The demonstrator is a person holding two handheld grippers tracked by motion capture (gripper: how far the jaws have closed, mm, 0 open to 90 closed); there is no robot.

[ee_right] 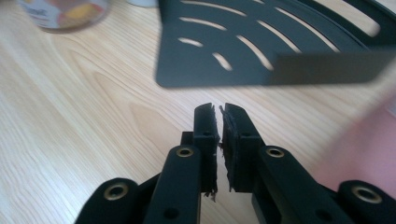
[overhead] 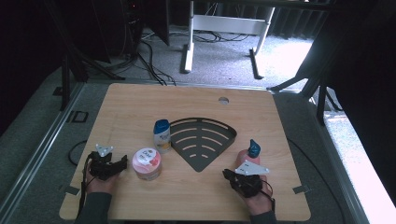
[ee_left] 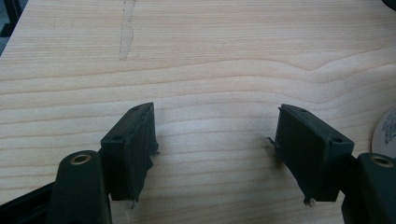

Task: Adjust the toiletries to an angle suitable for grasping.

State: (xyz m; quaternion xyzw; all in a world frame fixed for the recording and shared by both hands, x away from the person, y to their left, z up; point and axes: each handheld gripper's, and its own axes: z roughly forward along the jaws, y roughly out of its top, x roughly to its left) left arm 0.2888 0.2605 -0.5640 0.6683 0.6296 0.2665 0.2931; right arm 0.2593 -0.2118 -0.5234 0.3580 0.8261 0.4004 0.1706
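Black rack [overhead: 201, 140] lies flat at table [overhead: 140, 102] centre, likely as target for toiletries. White bottle [overhead: 162, 135] stands at rack's left edge, pink jar [overhead: 147, 163] just in front of it, pink bottle with blue cap [overhead: 250, 153] right of rack.

Right gripper [ee_right: 219, 116] jaws closed, nothing between, low over wood, aimed at rack's near corner.

Left gripper [ee_left: 215, 140] wide open, empty, resting left of jar.

High view looks down from six o'clock; both gripper views skim close over the surface [overhead: 196, 196], the right sharing the black rack [ee_right: 261, 46].
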